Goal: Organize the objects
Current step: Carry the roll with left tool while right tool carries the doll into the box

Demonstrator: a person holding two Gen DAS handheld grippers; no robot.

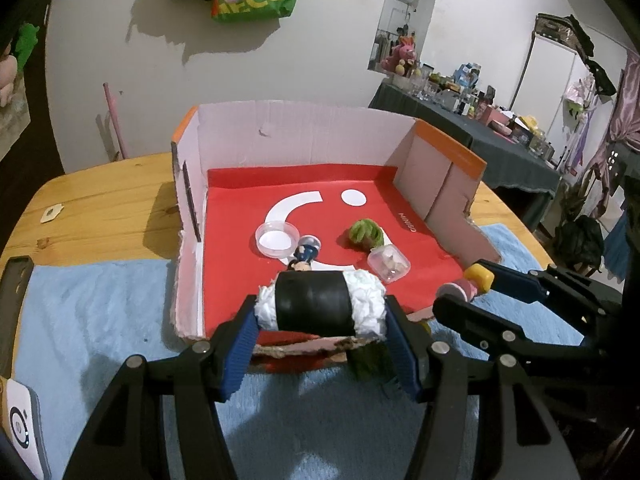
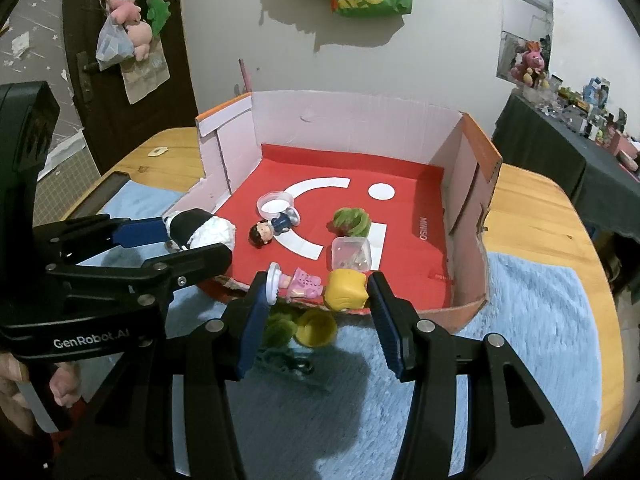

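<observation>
A: Biggest first. Wooden table point(image 1: 100, 196), blue towel point(image 1: 92, 312) on it, and the cut-down box point(image 1: 288, 140) with a red floor sitting across both.

B: In the box?

A: Clear round dish point(image 1: 277, 237), green plush point(image 1: 366, 232), small clear tub point(image 1: 389, 265), and a dark-haired figure point(image 2: 270, 231) lying flat. All loose on the red floor.

B: Grippers?

A: Left gripper point(image 1: 320, 320) is clamped on the rice ball point(image 1: 320, 304), pads on its two white ends, held over the box's torn front edge. Right gripper point(image 2: 318, 296) is clamped lengthwise on the pink doll point(image 2: 316, 286) (white base to one pad, yellow hair to the other), also at the front edge.

B: Step in hand?

A: Probably carrying both in to drop. To do it well: clear the front edge first, take each over bare red floor, rice ball left of the dish, doll right of the tub, so neither lands on the loose items. Lower before releasing; the doll may roll.

B: Left on the towel?

A: A yellow cup point(image 2: 316, 328) and something green, under the right gripper.
</observation>
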